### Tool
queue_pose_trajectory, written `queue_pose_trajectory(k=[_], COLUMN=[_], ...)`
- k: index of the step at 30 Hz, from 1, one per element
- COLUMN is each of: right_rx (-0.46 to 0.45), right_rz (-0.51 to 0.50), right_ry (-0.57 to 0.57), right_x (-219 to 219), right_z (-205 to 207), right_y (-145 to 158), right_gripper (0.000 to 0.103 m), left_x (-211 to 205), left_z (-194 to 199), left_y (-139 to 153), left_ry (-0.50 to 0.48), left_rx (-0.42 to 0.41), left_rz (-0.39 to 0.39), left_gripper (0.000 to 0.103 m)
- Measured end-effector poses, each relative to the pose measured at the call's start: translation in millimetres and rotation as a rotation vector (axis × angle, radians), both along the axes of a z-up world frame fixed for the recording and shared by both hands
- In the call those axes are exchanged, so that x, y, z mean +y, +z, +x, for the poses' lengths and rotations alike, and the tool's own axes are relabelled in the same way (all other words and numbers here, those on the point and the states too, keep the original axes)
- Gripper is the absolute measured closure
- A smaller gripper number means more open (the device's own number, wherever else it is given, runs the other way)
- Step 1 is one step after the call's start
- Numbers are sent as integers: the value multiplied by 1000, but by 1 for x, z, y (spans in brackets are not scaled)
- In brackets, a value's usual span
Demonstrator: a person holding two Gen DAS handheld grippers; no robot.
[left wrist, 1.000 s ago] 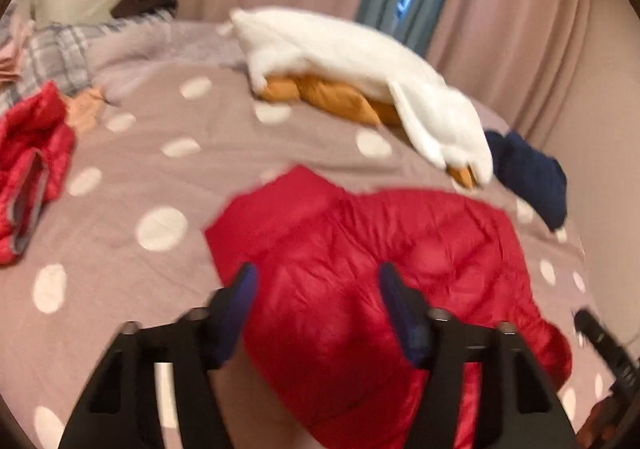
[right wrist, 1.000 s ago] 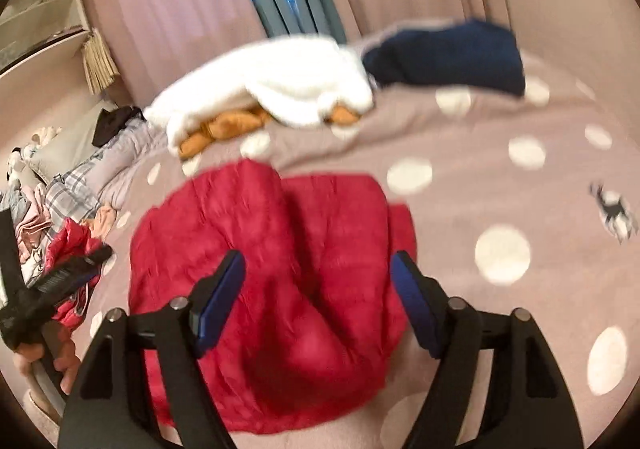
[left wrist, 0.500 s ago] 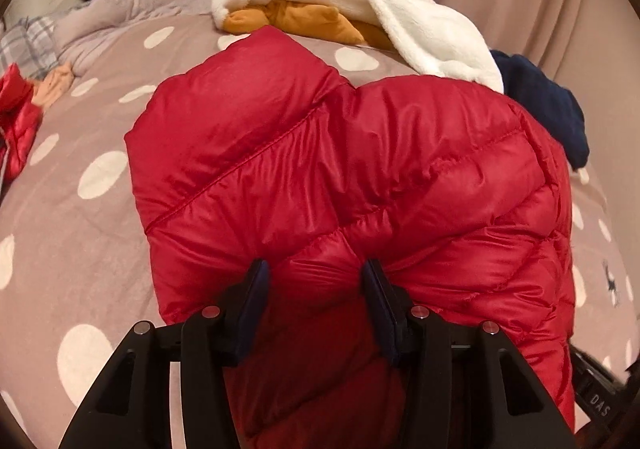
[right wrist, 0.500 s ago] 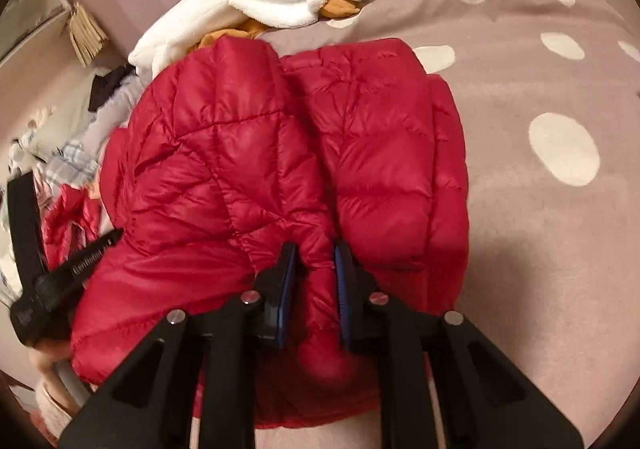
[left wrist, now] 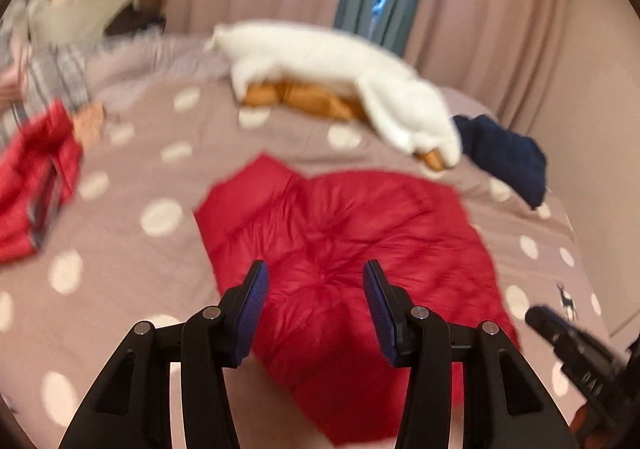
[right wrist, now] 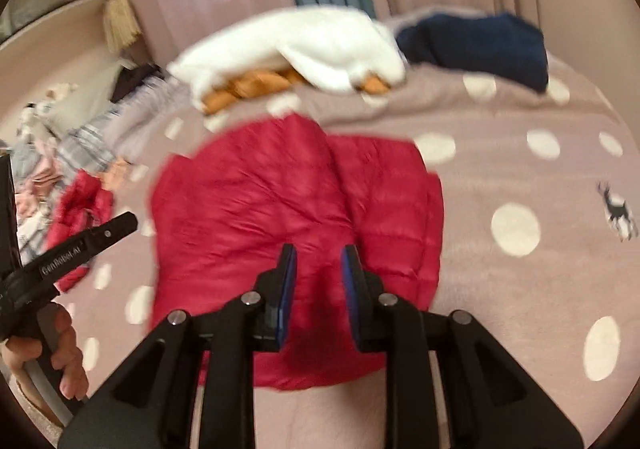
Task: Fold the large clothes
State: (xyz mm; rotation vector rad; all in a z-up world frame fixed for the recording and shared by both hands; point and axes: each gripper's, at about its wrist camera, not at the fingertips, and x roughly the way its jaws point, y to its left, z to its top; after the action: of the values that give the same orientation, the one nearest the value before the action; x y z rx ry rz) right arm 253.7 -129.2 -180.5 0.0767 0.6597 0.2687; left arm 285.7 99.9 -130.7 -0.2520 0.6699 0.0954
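Observation:
A red quilted down jacket [left wrist: 352,249] lies folded into a puffy bundle on the spotted bedspread [left wrist: 168,177]. It also shows in the right wrist view [right wrist: 288,209]. My left gripper [left wrist: 316,297] is open and empty, held above the jacket's near edge. My right gripper [right wrist: 318,273] has its jaws partly open with a narrow gap, above the jacket's near side, and holds nothing. Both views are blurred by motion.
A white fleece over an orange garment [left wrist: 332,73] lies at the back of the bed, with a navy garment [left wrist: 508,161] to its right. Another red garment [left wrist: 32,185] and a pile of plaid clothes [left wrist: 48,77] lie at the left. Pink curtains [left wrist: 480,9] stand behind.
Both grippers had closed in on the jacket half a second ago. Both have now let go, opened and pulled back and up from it. The jacket stays on the bed.

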Motion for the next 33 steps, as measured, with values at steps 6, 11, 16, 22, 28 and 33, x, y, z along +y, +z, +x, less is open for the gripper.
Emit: queue_pose_trajectory(k=[6, 11, 16, 22, 28, 33], right_rx=[-129, -220, -259, -310, -366, -356], right_rz=[-18, -26, -31, -47, -94, -94], right_ry=[39, 63, 51, 26, 15, 1], right_x=[2, 2, 0, 1, 5, 3], right_z=[-70, -129, -164, -195, -211, -209], right_y=[57, 87, 103, 113, 119, 119], right_gripper=[80, 53, 28, 2, 1, 0], left_x=[-7, -4, -6, -7, -14, -16], left_z=[-73, -125, -157, -178, -180, -174], left_y=[53, 83, 99, 110, 110, 106], left_ry=[-21, -18, 16, -6, -12, -15], left_rx=[-115, -226, -296, -349, -357, -295], left_rz=[1, -9, 34, 4, 42, 16], left_gripper=[55, 39, 13, 2, 1, 1])
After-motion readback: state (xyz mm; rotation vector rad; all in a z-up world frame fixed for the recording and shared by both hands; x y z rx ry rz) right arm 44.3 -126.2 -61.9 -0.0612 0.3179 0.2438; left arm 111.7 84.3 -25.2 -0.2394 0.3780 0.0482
